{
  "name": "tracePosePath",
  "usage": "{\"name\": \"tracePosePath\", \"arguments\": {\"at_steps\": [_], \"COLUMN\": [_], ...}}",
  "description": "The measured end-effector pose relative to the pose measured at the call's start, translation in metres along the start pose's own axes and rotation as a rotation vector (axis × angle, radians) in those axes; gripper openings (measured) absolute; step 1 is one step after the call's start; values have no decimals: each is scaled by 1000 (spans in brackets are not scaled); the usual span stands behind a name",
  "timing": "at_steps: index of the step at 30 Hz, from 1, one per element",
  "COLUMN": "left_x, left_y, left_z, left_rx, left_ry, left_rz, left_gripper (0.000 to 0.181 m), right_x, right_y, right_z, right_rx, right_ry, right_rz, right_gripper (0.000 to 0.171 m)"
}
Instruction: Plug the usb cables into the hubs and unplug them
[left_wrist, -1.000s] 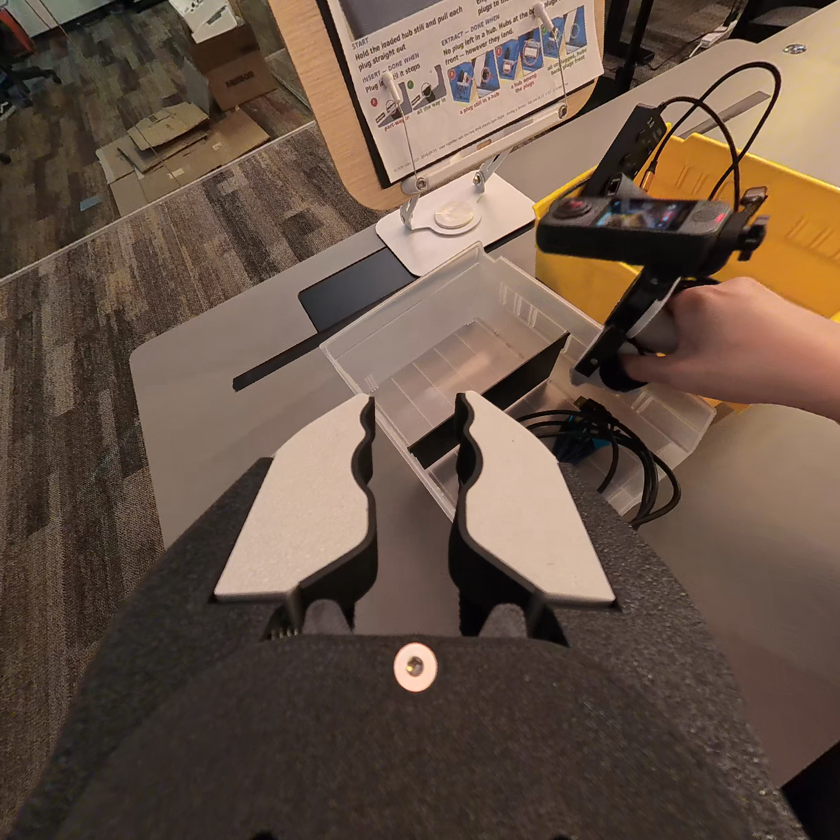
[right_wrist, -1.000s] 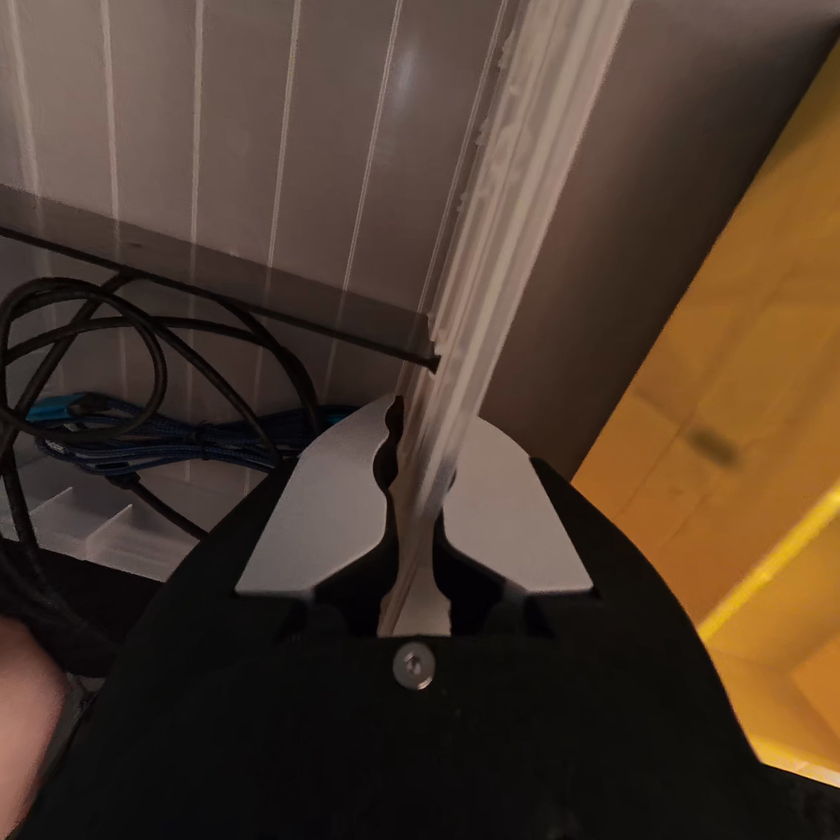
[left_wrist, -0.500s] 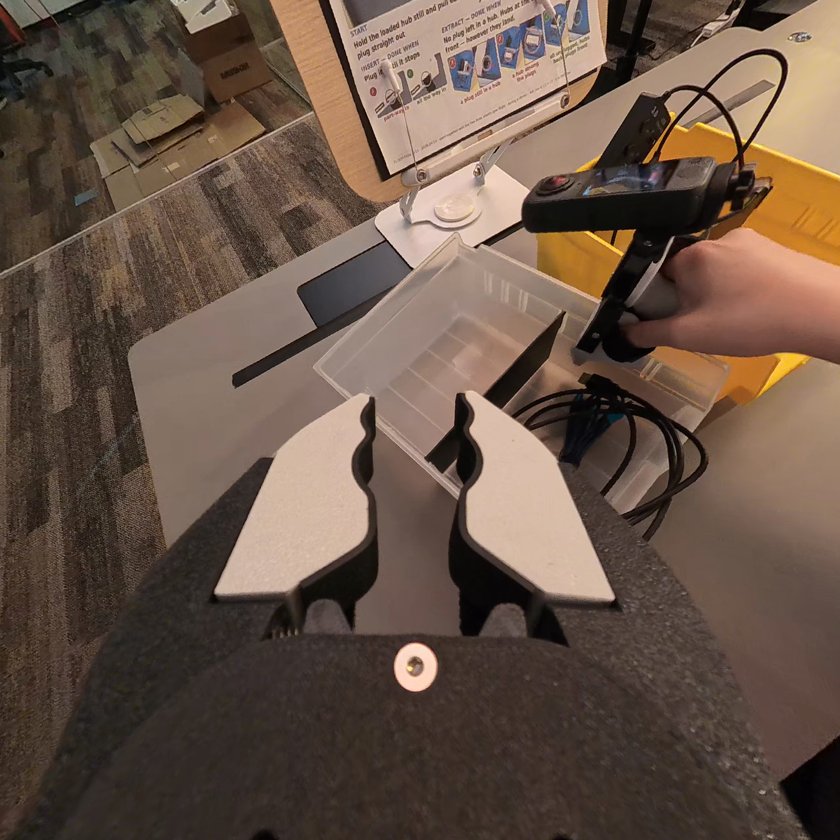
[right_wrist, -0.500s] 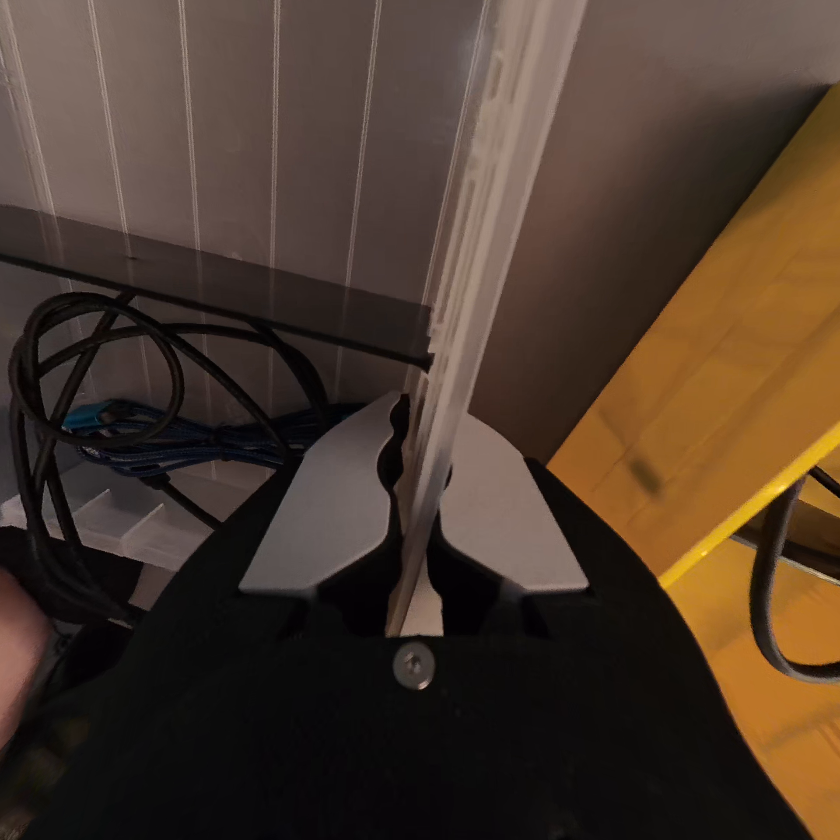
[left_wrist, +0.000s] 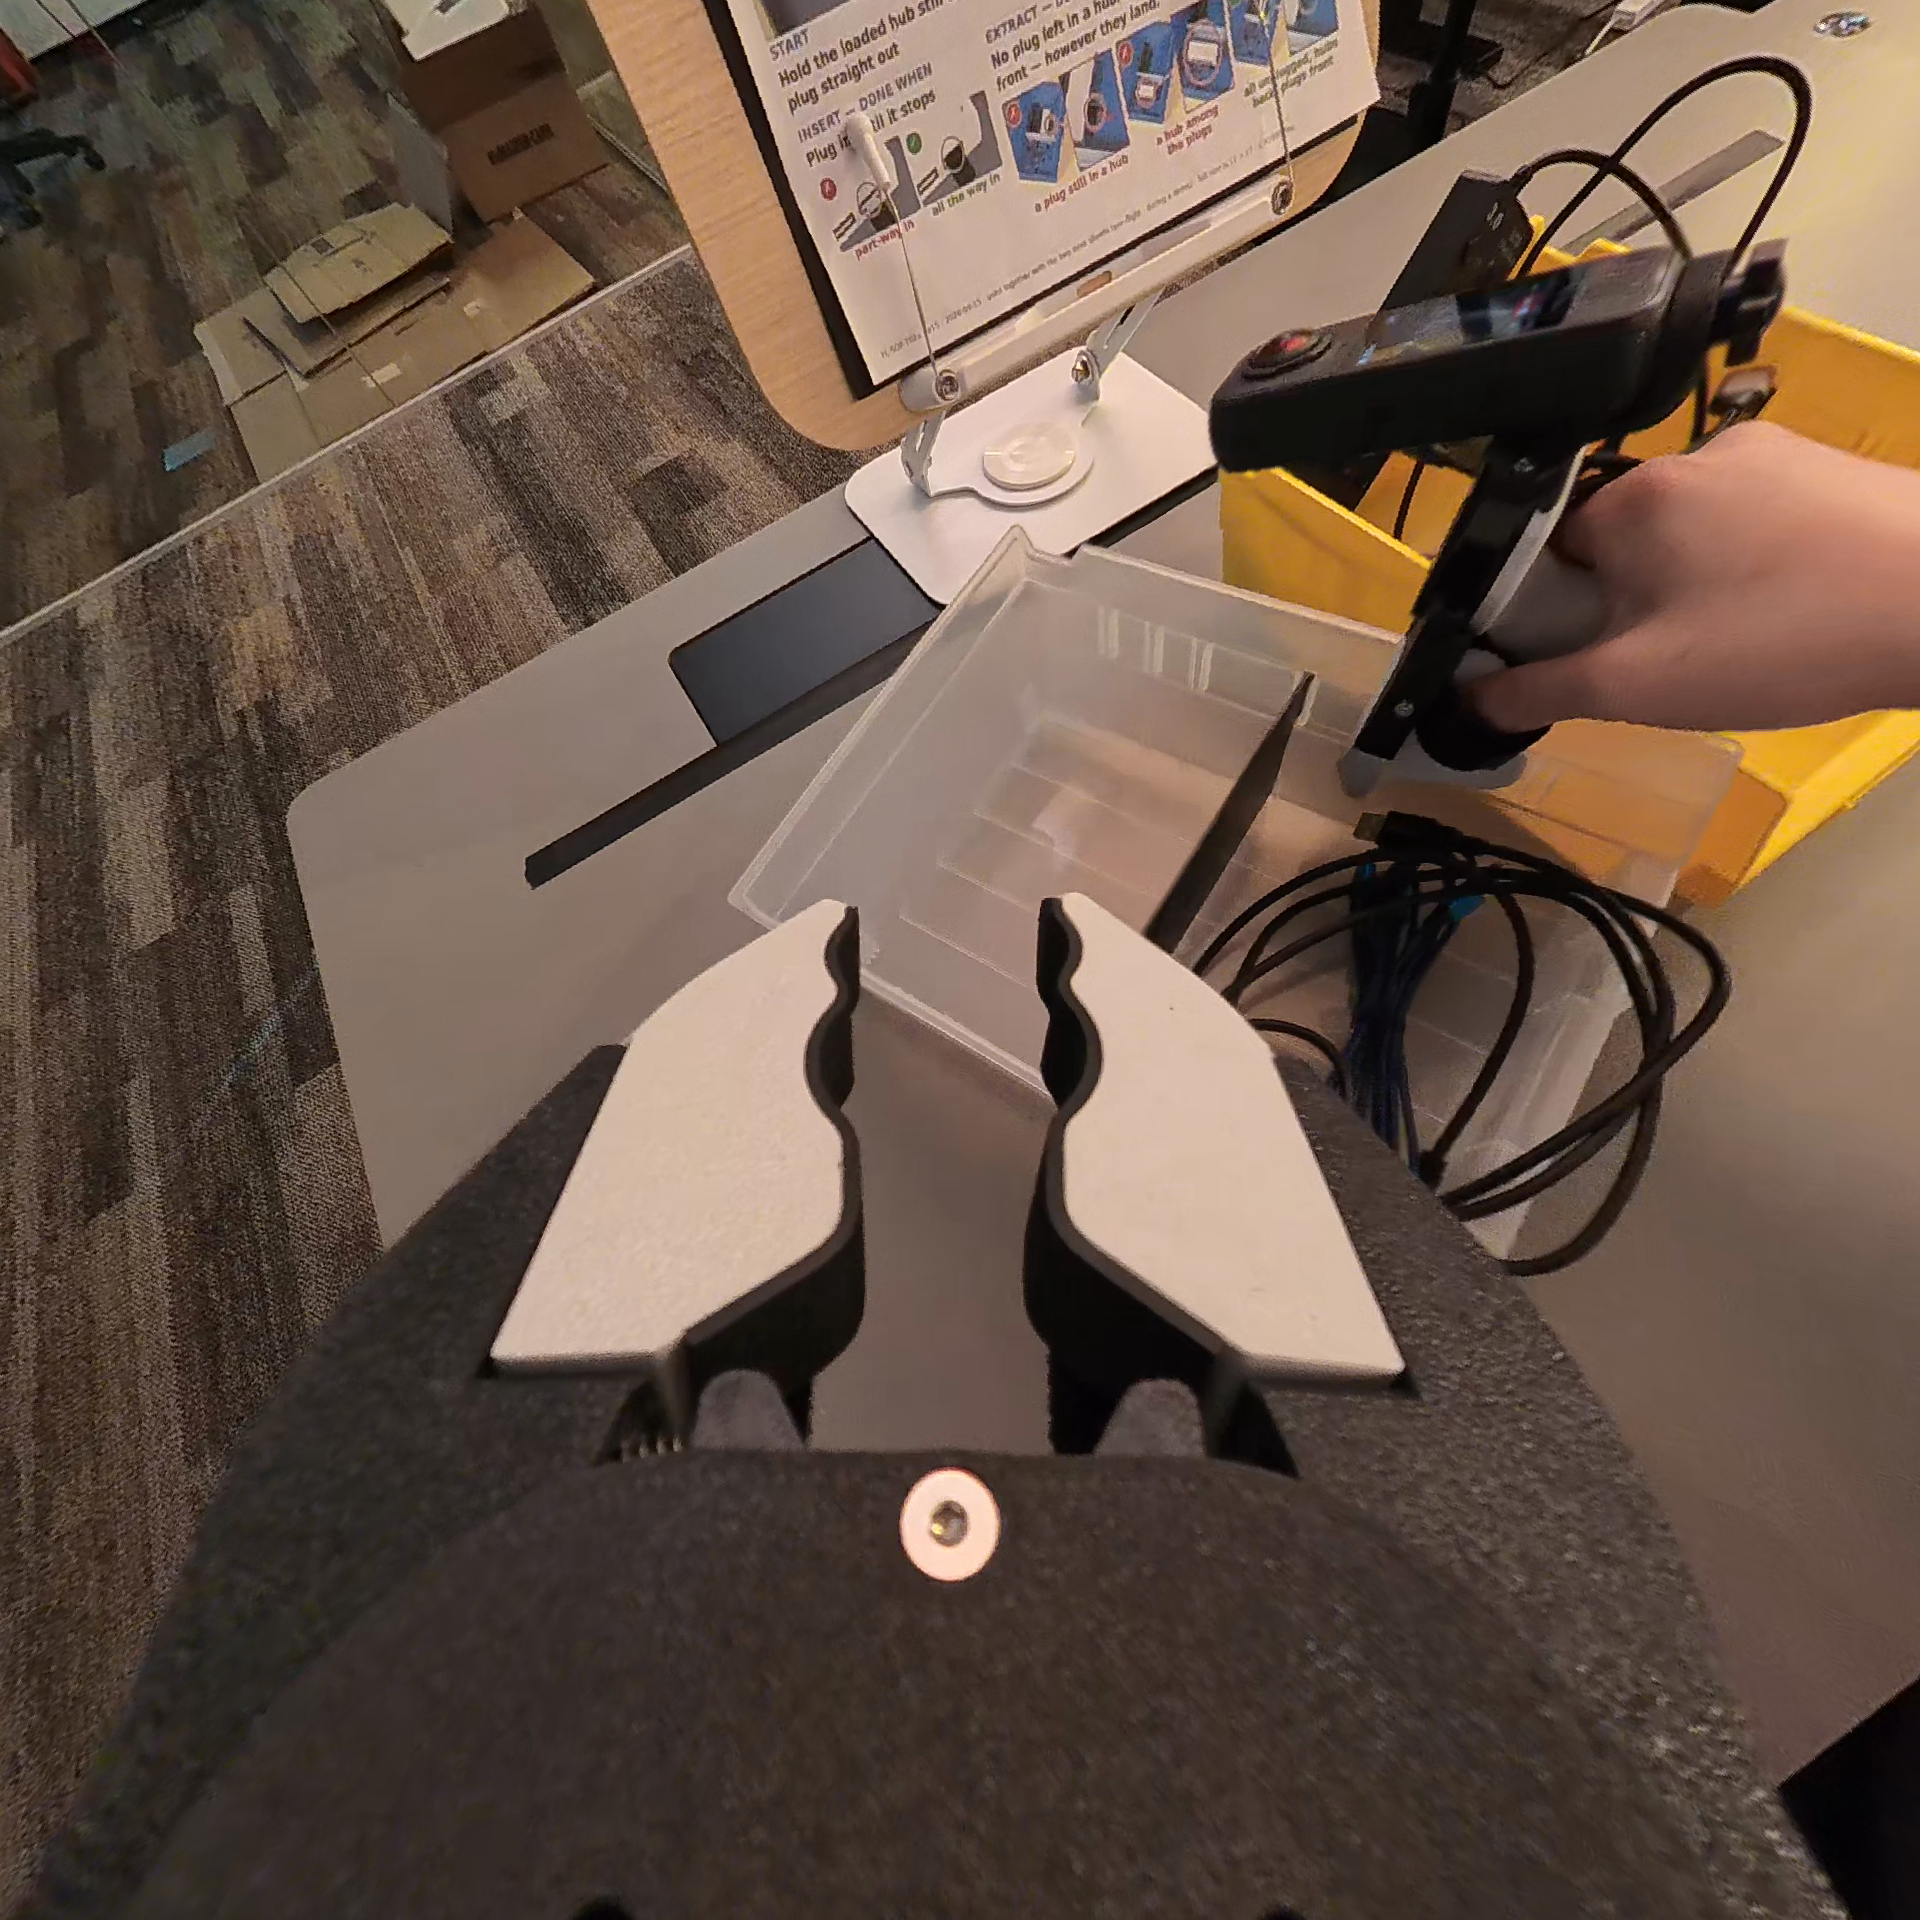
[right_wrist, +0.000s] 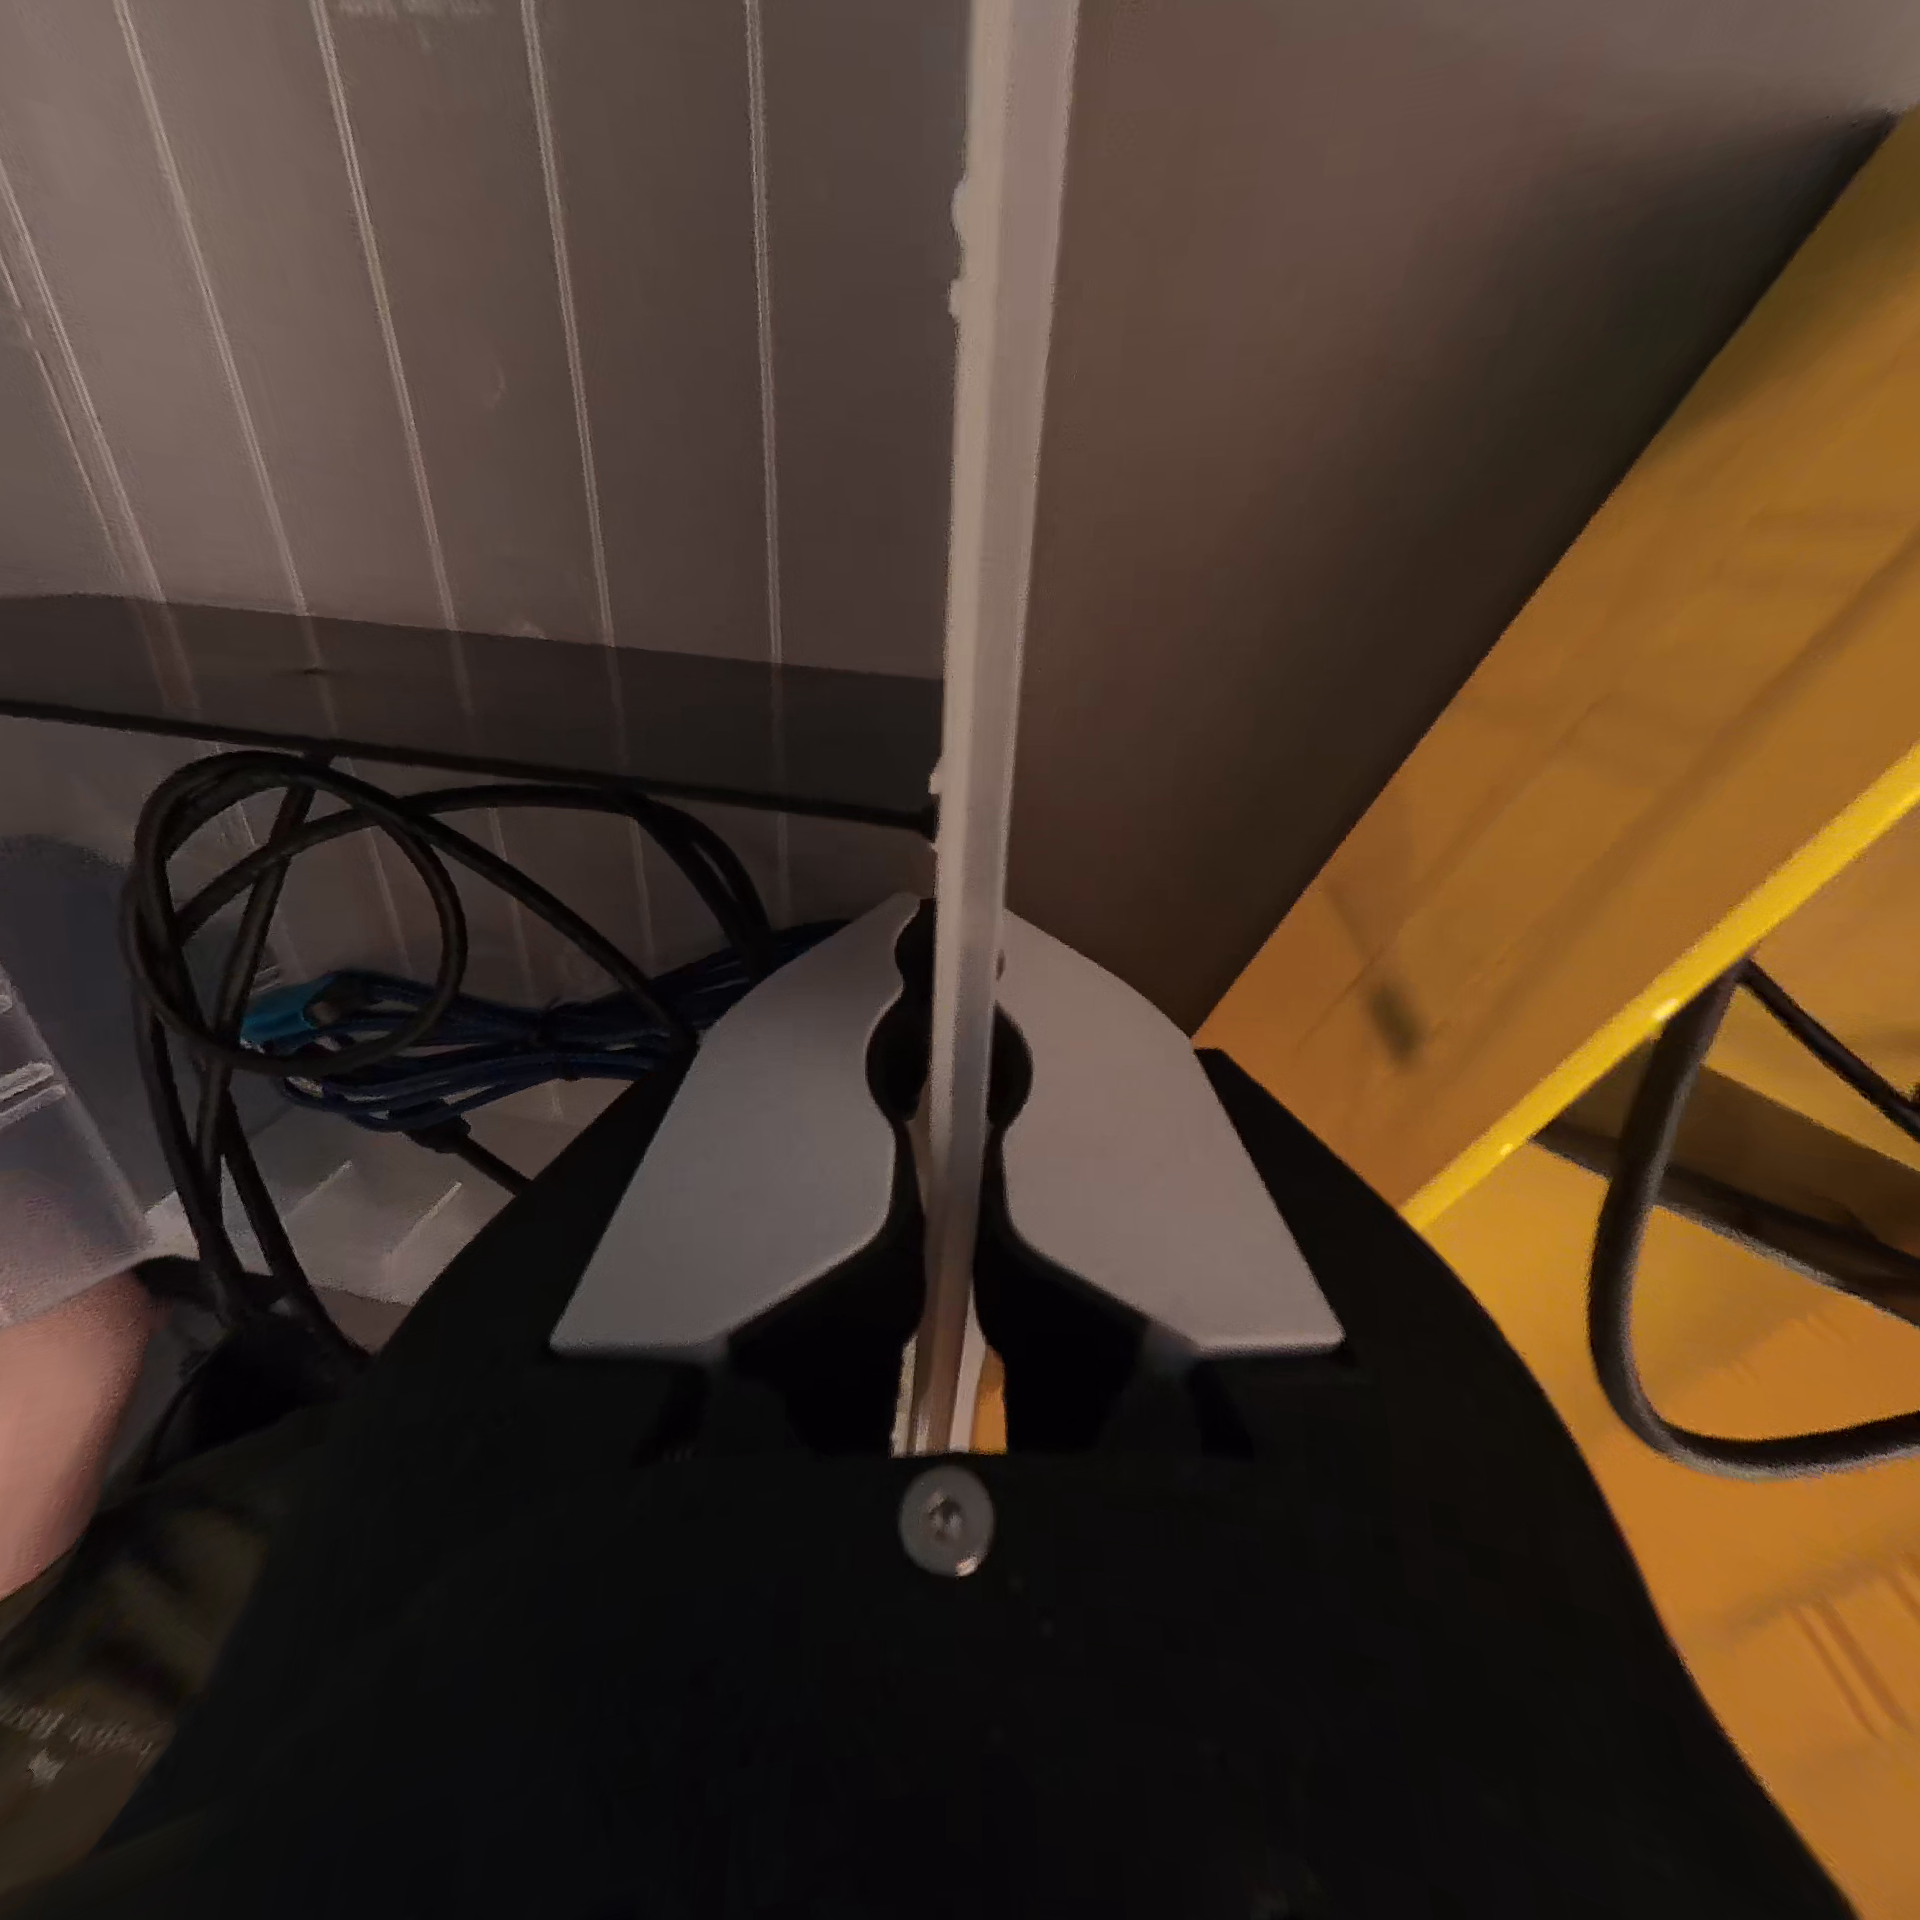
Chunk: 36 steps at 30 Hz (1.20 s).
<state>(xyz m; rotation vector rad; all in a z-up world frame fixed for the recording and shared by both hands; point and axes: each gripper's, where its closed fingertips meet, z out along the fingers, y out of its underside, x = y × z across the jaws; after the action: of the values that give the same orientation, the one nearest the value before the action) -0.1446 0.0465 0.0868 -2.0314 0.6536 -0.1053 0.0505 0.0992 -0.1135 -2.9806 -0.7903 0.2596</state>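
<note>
The grey table (left_wrist: 468, 935) filled most of the scene, with patterned carpet (left_wrist: 156, 727) beyond its left edge and flattened cardboard (left_wrist: 353, 291) lying far off on it. At the far side of the table stood a wooden board (left_wrist: 686, 208) on a white stand (left_wrist: 997, 488), carrying a printed instruction sheet (left_wrist: 1039, 125). To the right sat a yellow bin (left_wrist: 1299, 540) with black cables looping out of it. Just beside the bin, nearer, lay a clear plastic tray (left_wrist: 997, 727), split by a dark divider (left_wrist: 1236, 821).

The tray's left compartment looked bare. Its right compartment held the usb cables (left_wrist: 1507, 956), a tangle of black cord with a bundled blue one among it, some loops spilling over the near right wall onto the table. I could not make out a hub for certain.

The right gripper (right_wrist: 956, 935), held in a person's hand (left_wrist: 1704, 613), was clenched on the tray's far right wall, the thin clear rim pinched between its fingers (right_wrist: 790, 1122).

The left gripper (left_wrist: 948, 935) hung above the table at the tray's near left corner, its fingers (left_wrist: 707, 1153) parted and holding nothing.
</note>
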Motion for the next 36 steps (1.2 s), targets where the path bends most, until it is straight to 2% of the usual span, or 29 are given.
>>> {"name": "tracePosePath", "arguments": {"at_steps": [4,9,17,21,27,33,36], "left_x": [1,5,4,1,13,53,95], "left_y": [0,-1,-2,-3,1,-11,-19], "left_z": [0,0,-5,-6,8,30,44], "left_rx": [-3,-10,8,24,-48,-87,-75], "left_ry": [-1,-2,-10,-8,4,57,210], "left_rz": [3,19,11,-20,9,132,180], "left_gripper": [32,32,32,32,33,33,38], "right_x": [-12,-11,36,95,227,351,392], "right_y": [7,-1,13,46,125,216,248], "right_z": [-12,-45,-118,-159,-203,-202,-184], "right_rx": [-51,-23,11,37,110,126,138], "right_ry": [-68,-25,-55,-78,-20,77,94], "right_rz": [-13,-48,23,120,336,546,601], "right_gripper": [5,5,5,5,5,5,5]}}
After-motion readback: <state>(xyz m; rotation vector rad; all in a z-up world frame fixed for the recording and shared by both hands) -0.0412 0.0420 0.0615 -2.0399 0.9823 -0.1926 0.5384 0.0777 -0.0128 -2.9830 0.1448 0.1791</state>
